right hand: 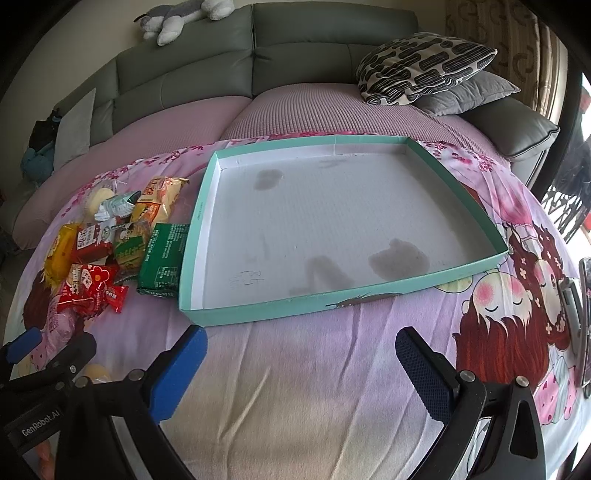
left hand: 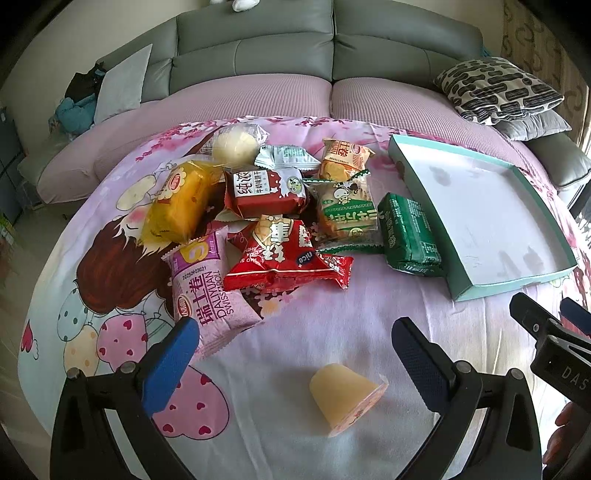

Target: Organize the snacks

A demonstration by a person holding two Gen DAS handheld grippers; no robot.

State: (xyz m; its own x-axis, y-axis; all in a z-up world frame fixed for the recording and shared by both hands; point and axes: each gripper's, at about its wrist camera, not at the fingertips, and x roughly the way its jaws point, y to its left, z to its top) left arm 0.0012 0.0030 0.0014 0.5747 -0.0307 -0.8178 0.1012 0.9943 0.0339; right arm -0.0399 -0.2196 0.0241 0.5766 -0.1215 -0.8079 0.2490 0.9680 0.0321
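Note:
A pile of wrapped snacks lies on the cartoon-print cloth: a pink Swiss-roll pack (left hand: 212, 291), a red pack (left hand: 284, 254), a yellow cake pack (left hand: 177, 201) and a green pack (left hand: 410, 234) beside the tray. A yellow jelly cup (left hand: 345, 397) lies on its side near my left gripper (left hand: 295, 363), which is open around nothing. The teal tray (right hand: 369, 295) with a white floor holds no snacks. My right gripper (right hand: 301, 373) is open in front of the tray, above bare cloth. The snack pile (right hand: 110, 251) sits left of the tray.
A grey sofa (right hand: 295, 55) with a patterned cushion (right hand: 421, 66) and a grey cushion runs behind the covered table. A plush toy (right hand: 177, 18) lies on the sofa back. A phone-like object (right hand: 583, 321) rests at the right edge. A hand (left hand: 565, 439) shows at the lower right.

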